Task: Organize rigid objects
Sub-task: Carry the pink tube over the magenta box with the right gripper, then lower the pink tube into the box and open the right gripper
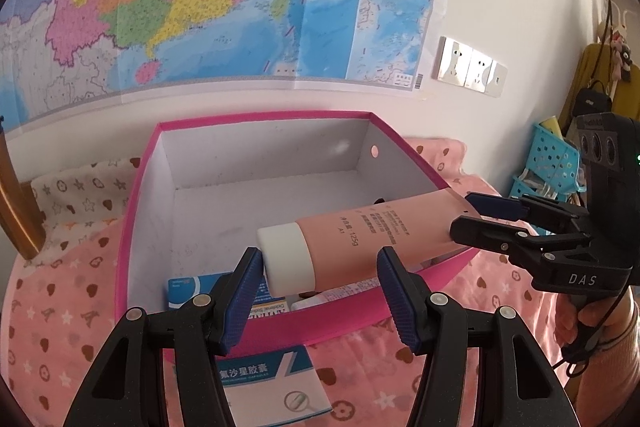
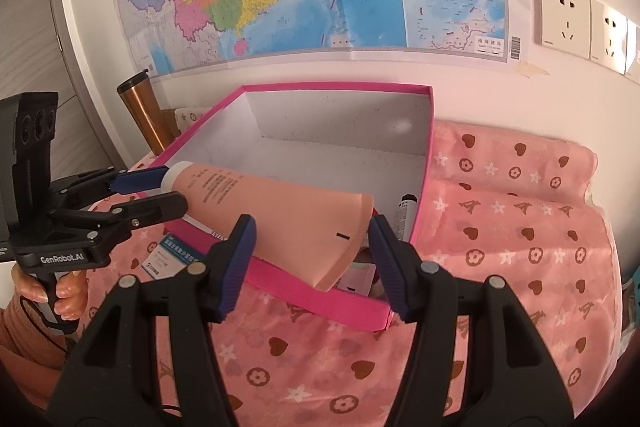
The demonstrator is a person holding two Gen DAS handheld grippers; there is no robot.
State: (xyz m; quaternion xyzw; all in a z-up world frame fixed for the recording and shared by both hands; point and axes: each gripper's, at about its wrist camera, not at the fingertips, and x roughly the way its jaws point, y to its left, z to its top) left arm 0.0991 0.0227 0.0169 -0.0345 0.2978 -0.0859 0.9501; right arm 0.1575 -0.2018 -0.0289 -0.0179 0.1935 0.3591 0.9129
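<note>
Hovering over the near rim of the pink box, the peach tube lies almost level, its white cap toward our left gripper and its flat crimped tail toward our right gripper. Neither grip is certain: the left jaws stand wide with the cap just touching one pad, and the right jaws look wide too, with the tail between them (we cannot tell what carries the weight). To do this well, we judge we should lower the tube onto the bare floor of the box, beyond the blue-and-white packets at its near wall. Outside that wall a medicine carton lies on the pink cloth.
</note>
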